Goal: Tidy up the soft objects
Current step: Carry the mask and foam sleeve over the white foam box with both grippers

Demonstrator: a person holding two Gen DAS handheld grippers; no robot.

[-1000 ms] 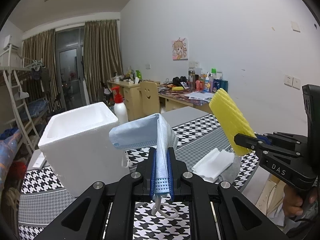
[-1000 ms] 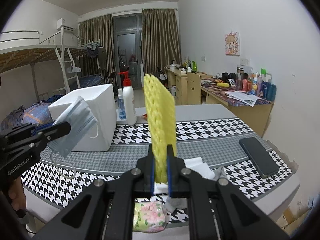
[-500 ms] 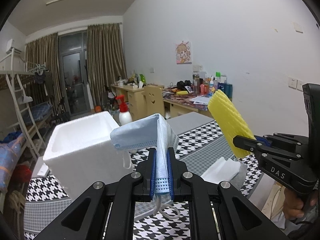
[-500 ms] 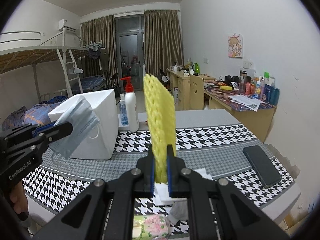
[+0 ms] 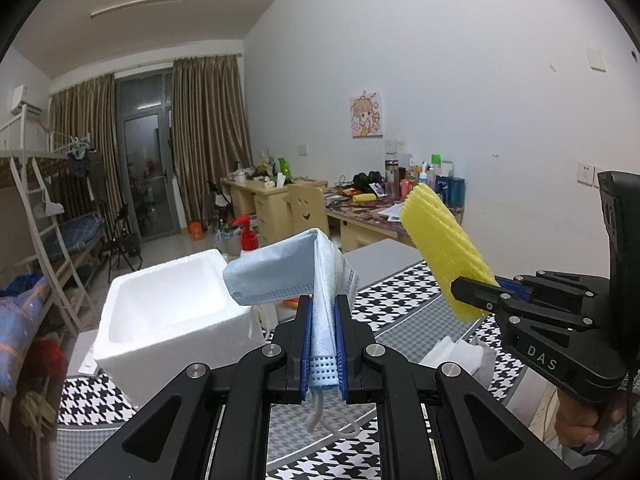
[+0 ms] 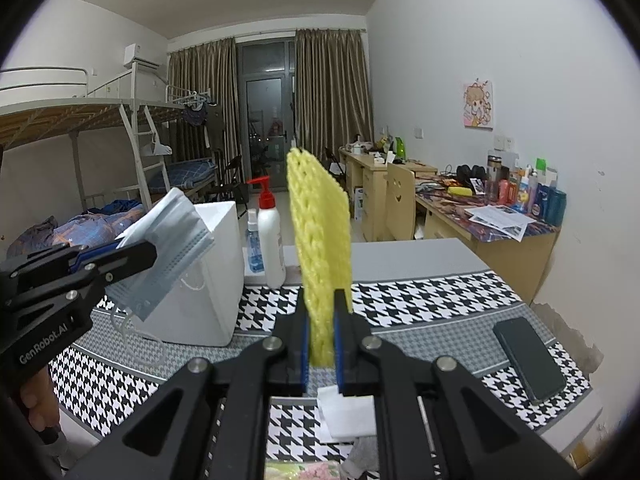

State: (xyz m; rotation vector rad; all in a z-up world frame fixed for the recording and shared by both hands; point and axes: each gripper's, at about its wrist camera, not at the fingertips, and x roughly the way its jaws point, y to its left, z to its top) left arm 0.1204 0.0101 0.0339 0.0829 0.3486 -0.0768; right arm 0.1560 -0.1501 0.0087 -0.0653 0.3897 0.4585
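Tabletop [image 5: 404, 292] now lower; hand-held grippers raised, still pinching mask [image 5: 280, 276] and yellow foam [image 6: 318, 240]

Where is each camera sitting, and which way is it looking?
Left wrist: on the left gripper, facing its light blue face mask and white foam box; the right gripper and a hand show.
Right wrist: on the right gripper, facing its yellow foam net sleeve.
Both see the box, mask, sleeve.
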